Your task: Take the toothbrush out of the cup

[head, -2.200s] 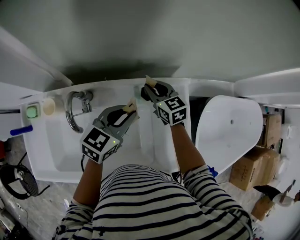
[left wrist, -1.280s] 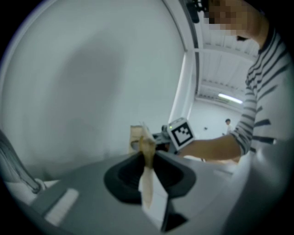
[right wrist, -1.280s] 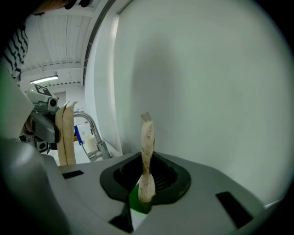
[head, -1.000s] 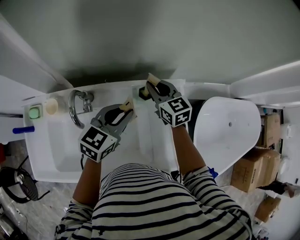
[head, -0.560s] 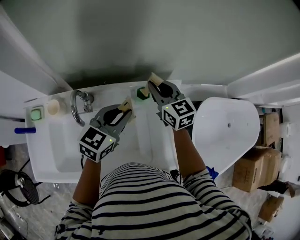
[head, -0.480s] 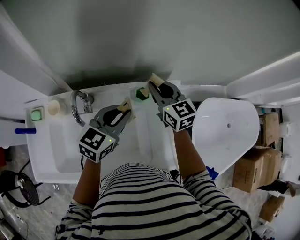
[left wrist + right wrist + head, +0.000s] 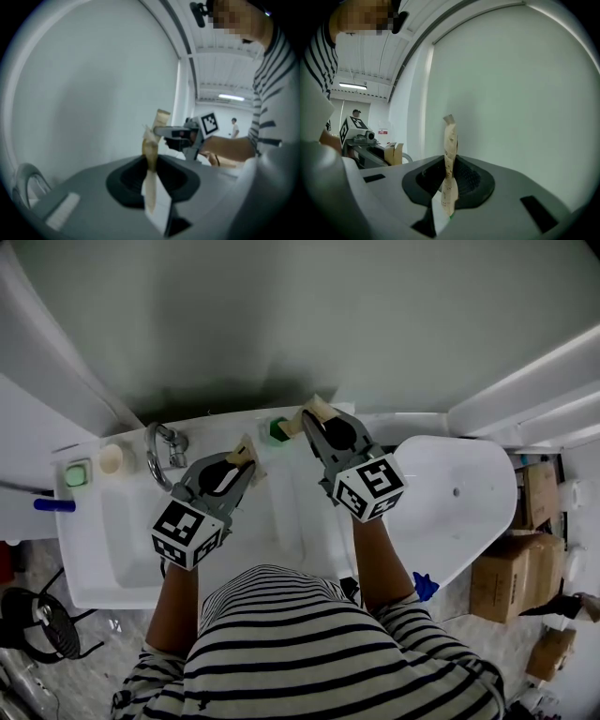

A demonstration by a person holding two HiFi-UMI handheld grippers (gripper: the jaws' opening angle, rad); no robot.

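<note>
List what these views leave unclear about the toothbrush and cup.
- Toothbrush: not recognisable in any view.
- Green cup, head view: too small to see inside.
- Right gripper, its own view: jaws look together, but the green speck low between them is too blurred to identify.

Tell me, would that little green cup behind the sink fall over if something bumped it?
Probably yes. The green cup looks small compared with the faucet, so it is likely light. It stands on the sink's smooth white back rim, so a bump might slide or tip it toward the basin.
</note>
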